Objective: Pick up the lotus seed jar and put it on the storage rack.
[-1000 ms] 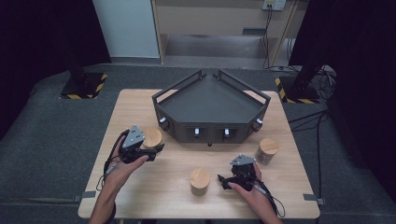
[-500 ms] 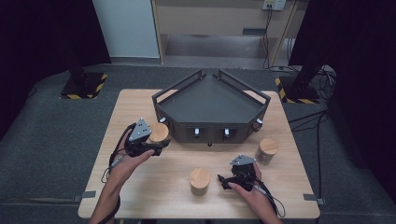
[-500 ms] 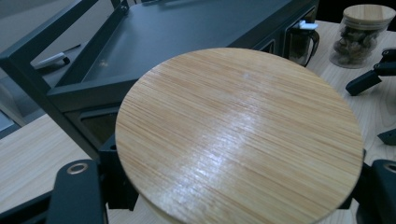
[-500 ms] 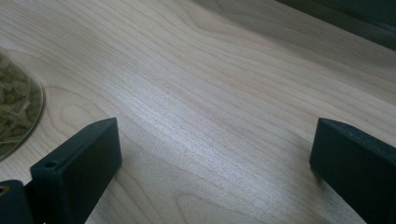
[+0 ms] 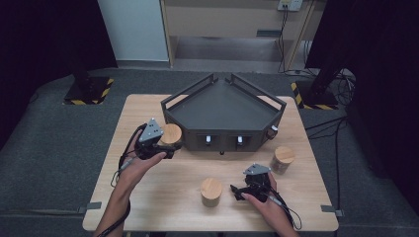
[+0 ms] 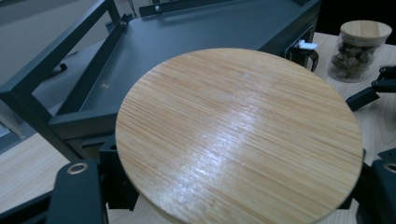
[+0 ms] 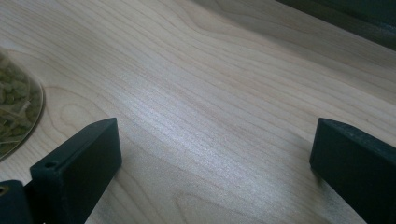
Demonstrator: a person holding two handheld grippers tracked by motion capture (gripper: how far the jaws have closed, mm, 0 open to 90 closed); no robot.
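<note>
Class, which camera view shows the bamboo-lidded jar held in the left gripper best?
The left gripper view: the jar sits close between the jaws, its lid grain sharp. The high view shows the same jar small, half hidden by the left gripper, beside the dark tray. The right gripper view faces bare tabletop.

Item count: three jars with bamboo lids, namely one jar (image 5: 171, 134) at left, one jar (image 5: 211, 191) at centre front, one jar (image 5: 282, 159) at right. One dark tray (image 5: 223, 106). One desk (image 5: 163, 197). Two claws: left claw (image 5: 170, 150), right claw (image 5: 236, 191).

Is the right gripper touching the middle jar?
Apart. High view shows bare table between the right gripper and the middle jar; right gripper view shows its jaws open, nothing between.
</note>
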